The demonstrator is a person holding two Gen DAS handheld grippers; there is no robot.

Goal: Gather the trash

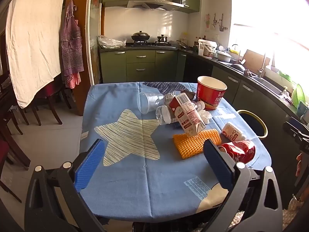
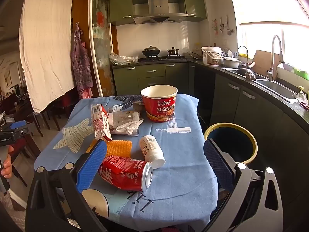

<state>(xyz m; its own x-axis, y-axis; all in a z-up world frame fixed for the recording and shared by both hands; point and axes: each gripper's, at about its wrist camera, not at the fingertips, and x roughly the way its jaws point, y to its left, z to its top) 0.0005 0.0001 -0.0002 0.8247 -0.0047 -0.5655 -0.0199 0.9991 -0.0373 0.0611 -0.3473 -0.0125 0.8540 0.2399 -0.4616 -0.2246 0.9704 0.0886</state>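
Observation:
Trash lies on a blue-clothed table (image 1: 119,183) (image 2: 173,185): a crushed red cola can (image 1: 240,151) (image 2: 125,173), a small white bottle (image 1: 232,132) (image 2: 152,150), an orange foam net (image 1: 195,143) (image 2: 119,147), a red-and-white carton (image 1: 187,115) (image 2: 100,121), crumpled tissue (image 2: 129,127), clear plastic bottles (image 1: 164,114), a clear cup (image 1: 146,102) and a red noodle bowl (image 1: 211,92) (image 2: 159,103). A dark bin with a yellow rim (image 1: 263,124) (image 2: 231,145) stands right of the table. My left gripper (image 1: 154,162) hovers open over the near table edge. My right gripper (image 2: 157,166) is open above the can and bottle.
Green kitchen cabinets, a stove with pots (image 2: 151,51) and a sink counter (image 2: 274,85) run behind and along the right. Dark wooden chairs (image 1: 48,100) and a hanging white sheet (image 1: 32,44) stand left of the table. A person's hand (image 2: 6,164) holds the other gripper.

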